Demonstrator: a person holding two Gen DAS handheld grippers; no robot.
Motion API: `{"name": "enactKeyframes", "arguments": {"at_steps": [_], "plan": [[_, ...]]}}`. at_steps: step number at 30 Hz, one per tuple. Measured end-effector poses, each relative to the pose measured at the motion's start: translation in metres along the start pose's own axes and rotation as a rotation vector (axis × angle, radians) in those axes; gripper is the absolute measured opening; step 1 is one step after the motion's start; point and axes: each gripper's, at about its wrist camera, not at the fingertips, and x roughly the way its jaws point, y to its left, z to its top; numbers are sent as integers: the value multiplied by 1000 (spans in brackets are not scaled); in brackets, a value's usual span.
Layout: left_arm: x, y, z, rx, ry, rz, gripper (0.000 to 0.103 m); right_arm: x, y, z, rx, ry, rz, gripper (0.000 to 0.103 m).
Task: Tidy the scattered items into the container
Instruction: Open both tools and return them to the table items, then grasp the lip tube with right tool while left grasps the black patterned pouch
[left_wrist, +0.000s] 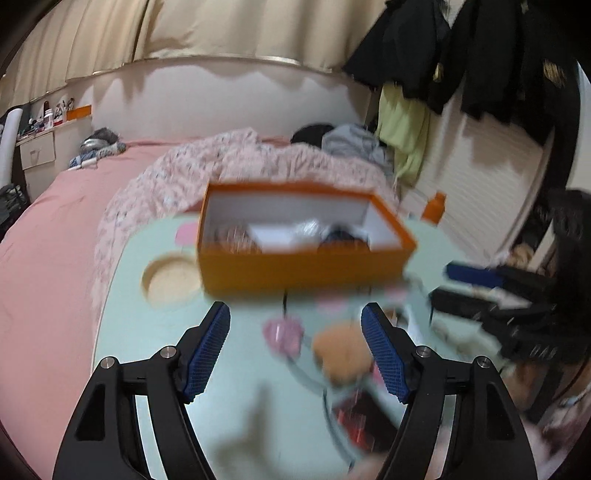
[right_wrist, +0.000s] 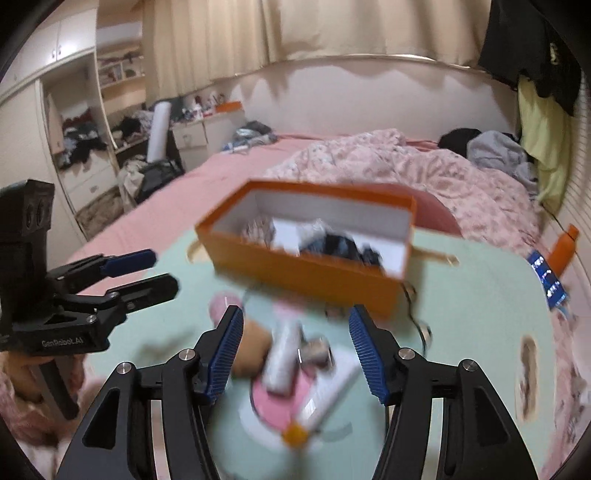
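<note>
The white tube (right_wrist: 328, 397) lies on the worktop (right_wrist: 461, 332) before the orange box (right_wrist: 306, 273), long axis slanting near-left to far-right. The right hand-held gripper (right_wrist: 295, 354) hovers nearest, wide open, empty; the left hand-held gripper (left_wrist: 295, 343) likewise.

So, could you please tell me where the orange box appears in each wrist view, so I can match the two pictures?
Left wrist: the orange box sits at centre, just beyond the open left tool, long side facing the camera.
Right wrist: the box is at centre, above the open right tool, turned corner-on.
Shared landmark: the pink floral quilt behind the box.
</note>
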Motion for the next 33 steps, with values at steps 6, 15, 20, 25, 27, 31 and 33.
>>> {"name": "enactKeyframes", "arguments": {"at_steps": [6,15,20,25,27,31,33], "plan": [[10,5,-53,-23,136,25,74,4,11,-51,-36,148,65,60],[24,-3,-61,-6,185,68,74,11,10,-65,37,159,41,60],[25,-5,-61,0,188,77,74,10,4,-63,74,148,4,60],[23,-5,-60,6,179,84,74,22,-10,-51,129,183,-81,60],[21,-6,-58,15,170,87,74,31,-15,-45,161,205,-102,59],[16,-15,-51,62,145,112,74,40,-16,-39,165,233,-106,53],[12,-20,-45,67,125,99,74,42,-11,-40,140,242,-118,52]]}}
